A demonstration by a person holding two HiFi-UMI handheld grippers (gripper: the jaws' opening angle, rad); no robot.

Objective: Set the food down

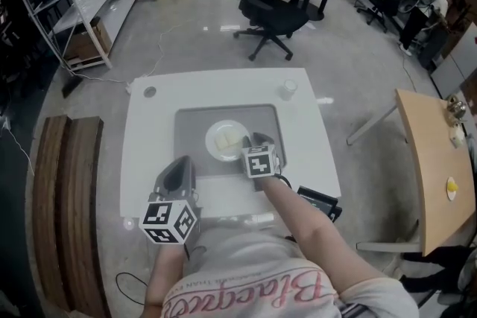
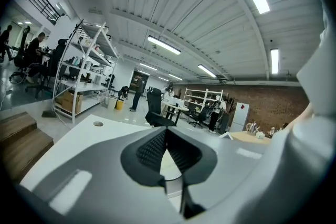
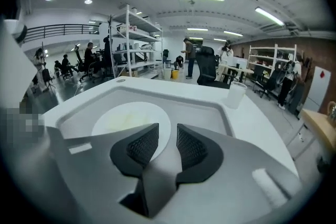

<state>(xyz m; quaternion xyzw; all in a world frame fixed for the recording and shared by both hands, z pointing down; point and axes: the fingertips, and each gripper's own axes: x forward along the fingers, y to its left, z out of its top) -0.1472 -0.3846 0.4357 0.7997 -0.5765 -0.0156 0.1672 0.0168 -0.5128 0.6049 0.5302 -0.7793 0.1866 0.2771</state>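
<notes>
Pale food (image 1: 228, 136) on plate (image 1: 214, 150) at tray (image 1: 190, 124) centre, just left of right gripper (image 1: 262, 141), whose jaws are apart and empty; left gripper (image 1: 179, 173) closed, farther off.

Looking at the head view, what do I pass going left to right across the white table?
round hole → left gripper → white plate → right gripper → plastic cup → black device

Our right gripper (image 1: 258, 139) reaches over the middle of the worktop (image 1: 149, 132), jaws apart and empty. Our left gripper (image 1: 179, 166) sits near the front edge, jaws together.
</notes>
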